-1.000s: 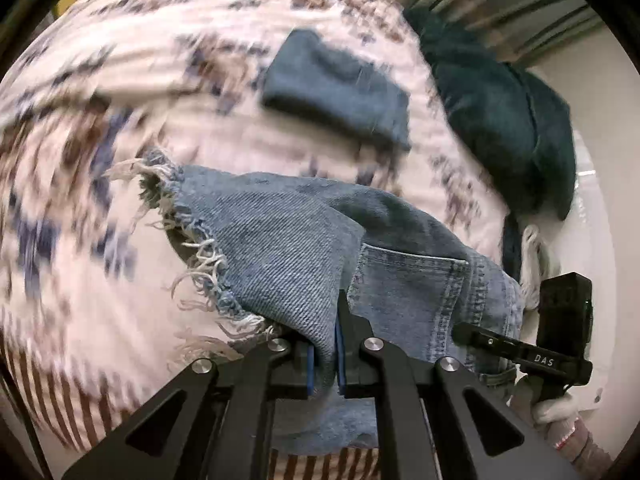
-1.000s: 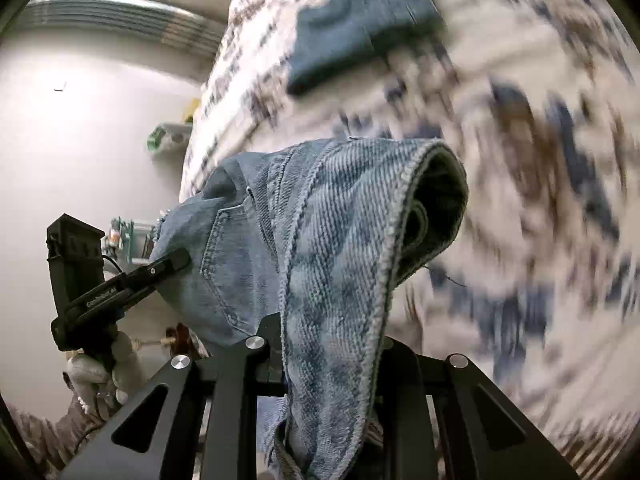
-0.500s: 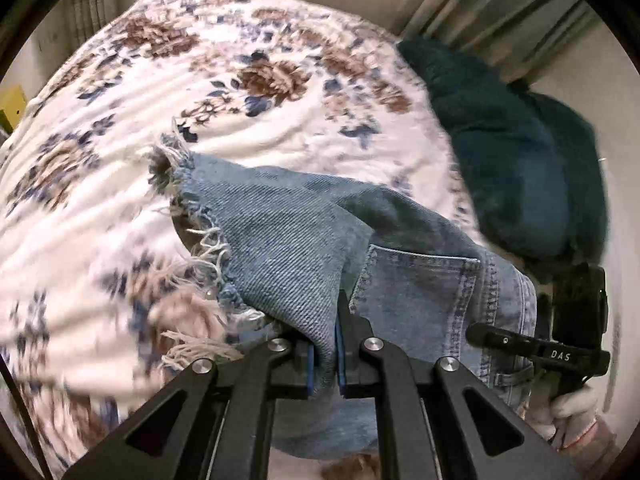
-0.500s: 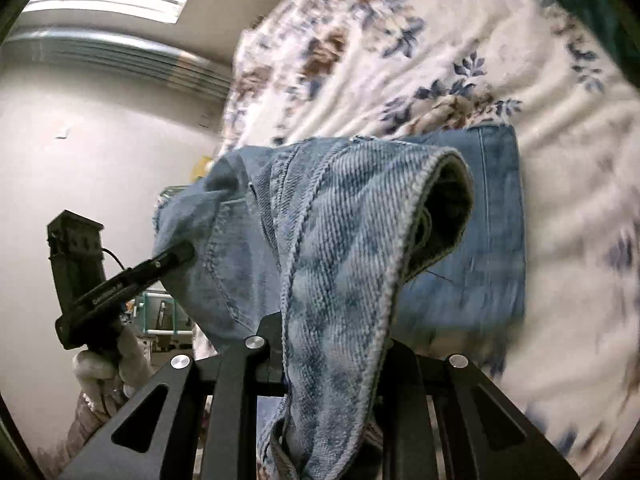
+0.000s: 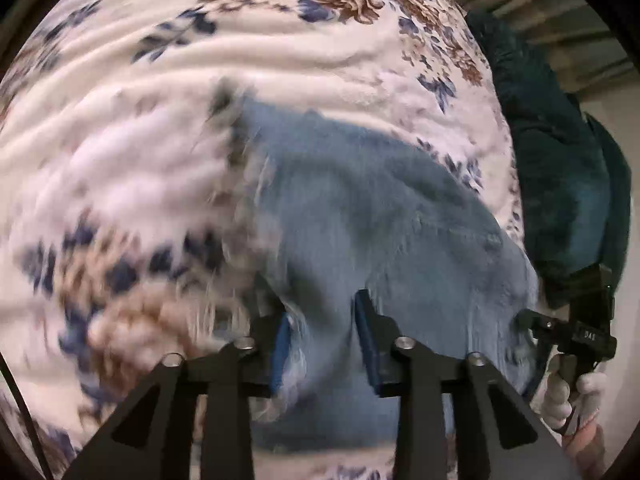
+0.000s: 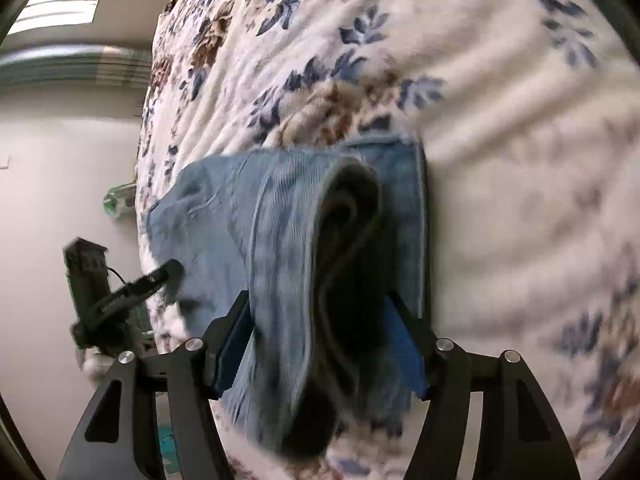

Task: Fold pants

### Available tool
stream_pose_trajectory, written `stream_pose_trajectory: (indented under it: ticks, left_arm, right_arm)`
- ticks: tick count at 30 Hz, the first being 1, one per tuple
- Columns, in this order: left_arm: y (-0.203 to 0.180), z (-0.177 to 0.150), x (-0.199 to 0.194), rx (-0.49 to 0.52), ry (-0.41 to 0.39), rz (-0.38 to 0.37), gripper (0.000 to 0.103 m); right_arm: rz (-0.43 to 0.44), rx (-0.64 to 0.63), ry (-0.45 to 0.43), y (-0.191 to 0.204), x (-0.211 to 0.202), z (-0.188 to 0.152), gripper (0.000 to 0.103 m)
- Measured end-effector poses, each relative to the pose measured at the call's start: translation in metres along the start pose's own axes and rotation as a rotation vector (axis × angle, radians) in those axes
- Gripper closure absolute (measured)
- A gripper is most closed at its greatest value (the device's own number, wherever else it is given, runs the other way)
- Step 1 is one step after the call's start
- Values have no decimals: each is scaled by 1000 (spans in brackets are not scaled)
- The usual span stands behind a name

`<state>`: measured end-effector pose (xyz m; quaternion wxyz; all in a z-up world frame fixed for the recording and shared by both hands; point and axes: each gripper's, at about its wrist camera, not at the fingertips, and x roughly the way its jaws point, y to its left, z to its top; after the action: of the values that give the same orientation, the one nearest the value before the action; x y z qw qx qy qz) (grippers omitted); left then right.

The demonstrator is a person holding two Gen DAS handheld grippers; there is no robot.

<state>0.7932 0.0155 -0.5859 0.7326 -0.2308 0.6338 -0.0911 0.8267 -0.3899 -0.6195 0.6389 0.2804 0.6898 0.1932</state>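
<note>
The blue denim pants (image 5: 360,208) lie folded on the floral bedspread (image 5: 200,60), frayed hem at the left. My left gripper (image 5: 324,332) is open, its blue pads apart with denim between them, low over the near edge. In the right wrist view the pants (image 6: 288,248) show a rolled waistband edge running between the jaws. My right gripper (image 6: 320,336) is open, its pads apart on either side of the cloth. The other hand-held gripper shows in each view: the right one in the left wrist view (image 5: 576,328) and the left one in the right wrist view (image 6: 120,292).
A dark teal blanket (image 5: 560,184) lies at the bed's far right. The floral bedspread (image 6: 500,160) spreads around the pants. A pale wall and a window (image 6: 60,4) stand beyond the bed's left edge.
Both grippers have opened; they were shut on the denim. The pants have come down onto the bedspread, and both views moved closer to the bed.
</note>
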Motion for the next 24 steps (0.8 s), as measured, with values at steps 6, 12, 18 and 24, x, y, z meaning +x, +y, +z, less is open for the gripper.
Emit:
stream_pose_trajectory:
  ticks: [6, 12, 18, 24]
  left_arm:
    - [3, -44, 9, -33, 0, -44, 74]
    - [8, -51, 0, -35, -75, 114, 78]
    - [21, -65, -17, -47, -82, 207, 77]
    - [-26, -98, -36, 122, -187, 363, 9]
  right_arm:
    - [13, -25, 95, 21, 22, -68, 40]
    - [-41, 93, -81, -5, 10, -78, 78]
    - [-118, 62, -52, 11, 14, -74, 64]
    - [-555, -139, -221, 78, -4, -103, 7]
